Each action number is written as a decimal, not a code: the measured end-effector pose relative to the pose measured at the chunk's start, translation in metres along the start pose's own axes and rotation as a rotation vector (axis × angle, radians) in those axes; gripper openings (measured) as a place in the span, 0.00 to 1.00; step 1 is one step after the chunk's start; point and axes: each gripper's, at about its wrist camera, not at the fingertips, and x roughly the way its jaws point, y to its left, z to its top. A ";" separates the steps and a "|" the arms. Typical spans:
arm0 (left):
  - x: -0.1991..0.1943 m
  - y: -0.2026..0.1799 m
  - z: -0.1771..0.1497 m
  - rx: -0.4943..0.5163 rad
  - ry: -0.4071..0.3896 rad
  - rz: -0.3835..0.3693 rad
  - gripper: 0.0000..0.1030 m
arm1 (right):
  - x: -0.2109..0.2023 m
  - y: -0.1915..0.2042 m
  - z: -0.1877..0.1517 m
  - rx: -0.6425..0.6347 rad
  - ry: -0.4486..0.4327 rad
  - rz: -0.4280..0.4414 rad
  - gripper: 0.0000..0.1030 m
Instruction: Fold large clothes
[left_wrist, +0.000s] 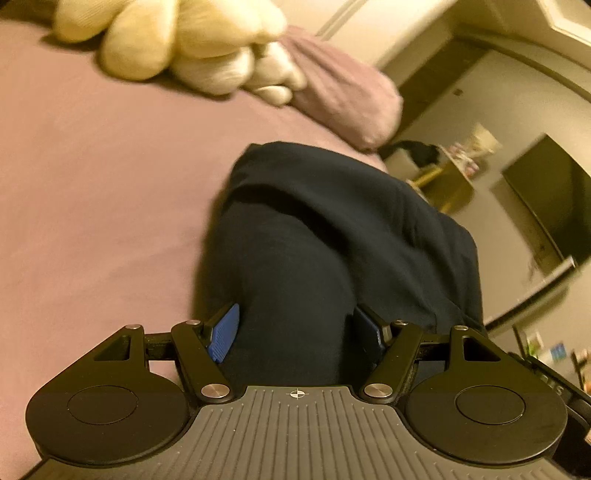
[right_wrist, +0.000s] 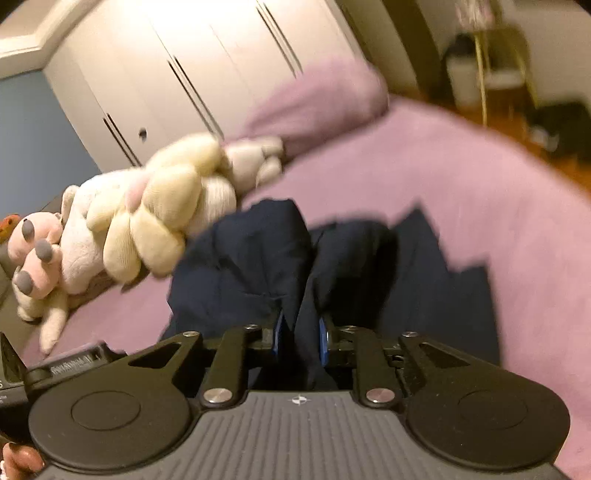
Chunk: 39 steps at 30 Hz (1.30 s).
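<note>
A dark navy garment (left_wrist: 332, 229) lies bunched on the pink-sheeted bed (left_wrist: 92, 177). My left gripper (left_wrist: 295, 336) has its blue pads (left_wrist: 223, 334) set wide apart, with a thick fold of the garment between them. In the right wrist view the garment (right_wrist: 258, 258) hangs lifted over the pink bed (right_wrist: 461, 177). My right gripper (right_wrist: 300, 338) is shut on a thin fold of the garment, its blue pads (right_wrist: 323, 345) pressed against the cloth.
A cream knotted cushion (left_wrist: 177, 40) (right_wrist: 166, 221) and a pink pillow (left_wrist: 343, 96) (right_wrist: 325, 96) lie at the head of the bed. A pink plush toy (right_wrist: 44, 258) lies beside the cushion. White wardrobe doors (right_wrist: 192, 66) stand behind. A dark screen (left_wrist: 554, 199) and a small table (left_wrist: 447, 181) stand off the bed.
</note>
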 end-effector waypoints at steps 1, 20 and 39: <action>0.003 -0.010 -0.004 0.045 -0.002 -0.004 0.70 | -0.009 -0.001 0.003 0.000 -0.027 -0.010 0.17; 0.013 -0.038 -0.007 0.129 -0.056 0.092 0.82 | 0.081 0.042 0.032 -0.167 -0.011 -0.213 0.25; 0.124 -0.057 -0.016 0.327 -0.083 0.252 1.00 | 0.095 -0.053 -0.028 -0.041 -0.118 -0.171 0.24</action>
